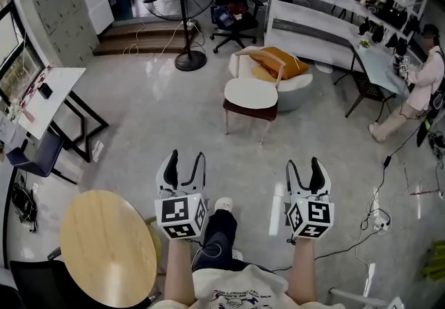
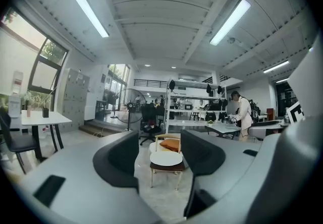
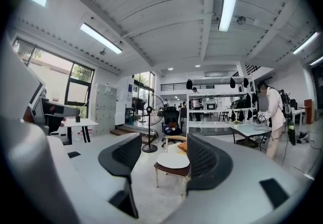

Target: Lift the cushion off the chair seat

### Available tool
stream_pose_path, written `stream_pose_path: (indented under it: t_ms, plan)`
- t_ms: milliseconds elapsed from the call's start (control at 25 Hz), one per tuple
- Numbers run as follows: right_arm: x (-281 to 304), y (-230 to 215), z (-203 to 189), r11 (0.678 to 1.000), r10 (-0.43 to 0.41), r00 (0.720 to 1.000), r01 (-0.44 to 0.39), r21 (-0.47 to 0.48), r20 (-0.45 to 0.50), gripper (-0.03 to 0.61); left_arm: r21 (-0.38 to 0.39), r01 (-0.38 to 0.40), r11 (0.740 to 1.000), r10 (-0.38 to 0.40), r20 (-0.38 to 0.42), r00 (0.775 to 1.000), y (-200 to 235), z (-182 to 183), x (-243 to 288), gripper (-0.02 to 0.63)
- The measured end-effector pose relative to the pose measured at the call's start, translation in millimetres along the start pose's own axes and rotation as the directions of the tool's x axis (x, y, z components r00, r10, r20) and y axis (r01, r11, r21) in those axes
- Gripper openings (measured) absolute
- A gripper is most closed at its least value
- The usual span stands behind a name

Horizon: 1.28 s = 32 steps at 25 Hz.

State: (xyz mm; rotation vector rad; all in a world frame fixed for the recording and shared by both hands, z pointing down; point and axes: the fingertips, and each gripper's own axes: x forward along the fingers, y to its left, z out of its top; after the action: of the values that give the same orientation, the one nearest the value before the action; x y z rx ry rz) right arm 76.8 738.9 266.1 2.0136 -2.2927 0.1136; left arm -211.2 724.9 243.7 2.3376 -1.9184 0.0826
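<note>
A round white cushion point(image 1: 250, 94) lies on the seat of a small wooden chair point(image 1: 248, 112) standing on the grey floor some way ahead. Both grippers are held out over the floor, well short of the chair. My left gripper point(image 1: 186, 158) is open with nothing between its jaws, and so is my right gripper point(image 1: 303, 163). In the left gripper view the cushion point(image 2: 166, 158) shows far off between the jaws. The right gripper view frames the cushion point(image 3: 173, 160) the same way.
Behind the chair sits a white beanbag with an orange pillow point(image 1: 280, 61). A standing fan point(image 1: 184, 22) and an office chair point(image 1: 233, 1) are farther back. A round wooden table point(image 1: 108, 245) is at my near left, and a person point(image 1: 417, 85) works at a desk on the right. Cables point(image 1: 375, 217) trail on the floor.
</note>
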Motion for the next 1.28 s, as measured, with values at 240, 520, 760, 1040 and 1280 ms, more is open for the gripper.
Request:
stream_pose_path:
  t_ms: [240,520,760,1040,1280]
  plan:
    - [78,-10,-1,1.000,-0.022,1.000,0.022,0.010,-0.010,0.290,-0.004,0.016,1.000,-0.016,-0.010,1.000,17,0,81,0.256]
    - [205,-15,21,0.999,-0.040,0.999,0.040,0.018,0.001,0.291,0.003,0.035,0.999,-0.035,-0.010,0.999,54,19,207,0.256]
    - [305,-23,44,0.997,-0.073,0.997,0.073,0.020,0.003,0.291,0.003,0.051,0.999,-0.051,0.002,0.999,88,48,310,0.256]
    - [393,-30,38,0.995,-0.092,0.996,0.093,0.041,-0.016,0.295,0.004,0.074,0.997,-0.074,-0.021,0.997,108,45,403,0.256]
    - [449,-38,20,0.994,-0.092,0.993,0.096,0.054,-0.067,0.295,-0.007,0.081,0.997,-0.081,-0.066,0.995,117,29,460,0.256]
